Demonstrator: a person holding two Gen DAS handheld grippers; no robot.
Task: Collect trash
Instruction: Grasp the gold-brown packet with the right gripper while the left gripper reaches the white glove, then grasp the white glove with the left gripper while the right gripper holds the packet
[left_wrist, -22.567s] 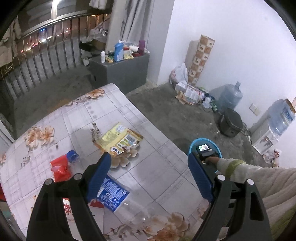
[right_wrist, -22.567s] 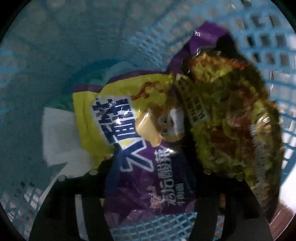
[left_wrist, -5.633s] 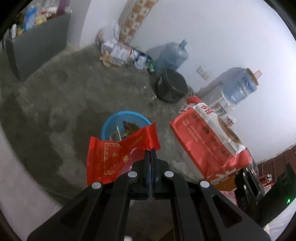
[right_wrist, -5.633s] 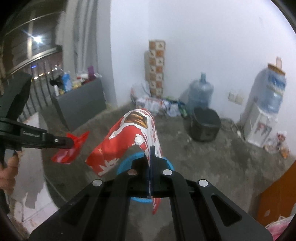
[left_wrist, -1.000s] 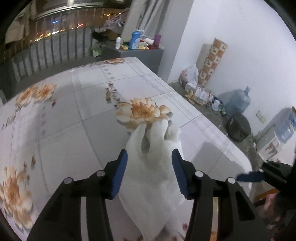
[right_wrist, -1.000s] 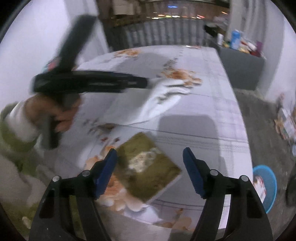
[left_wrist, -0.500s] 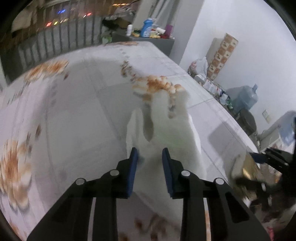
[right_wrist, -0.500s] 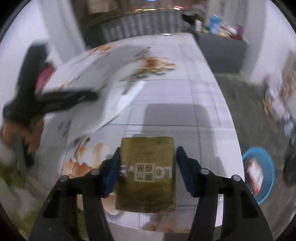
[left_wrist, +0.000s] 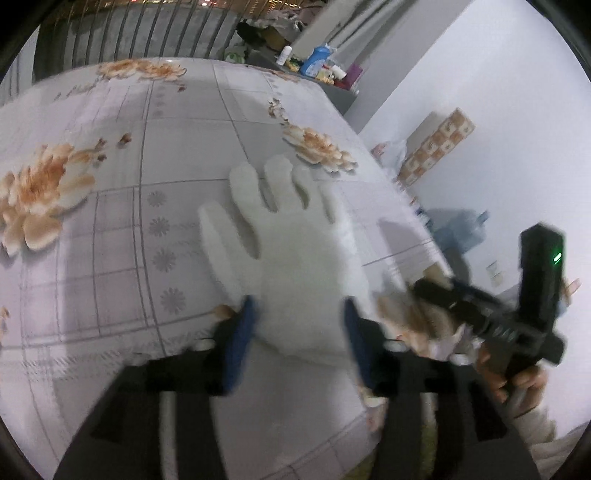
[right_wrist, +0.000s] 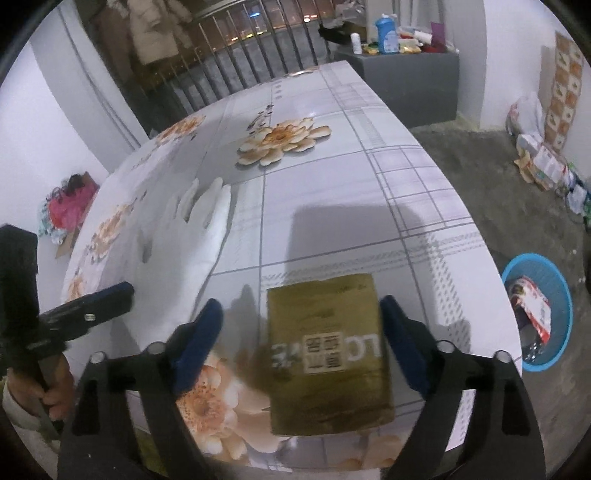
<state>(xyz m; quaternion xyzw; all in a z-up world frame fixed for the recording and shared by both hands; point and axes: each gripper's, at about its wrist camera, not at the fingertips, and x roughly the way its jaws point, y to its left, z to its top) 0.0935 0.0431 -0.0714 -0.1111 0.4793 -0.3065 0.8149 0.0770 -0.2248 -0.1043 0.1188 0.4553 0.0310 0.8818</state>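
Both claws are opening on the tabletop (right_wrist: 406, 177): the left claw (left_wrist: 299, 328) is straddling a limp white glove (left_wrist: 295, 251), best pinched at its cuff, while the right claw (right_wrist: 301, 332) is flanking, unpinched, a light, stiff olive packet (right_wrist: 328, 354).

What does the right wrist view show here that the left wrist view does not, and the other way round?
Only the right wrist view shows the gold packet lying flat between the open right gripper and the blue basket on the floor. Only the left wrist view shows the open left gripper straddling the cuff of the white glove. Both show the glove and the flowered table.
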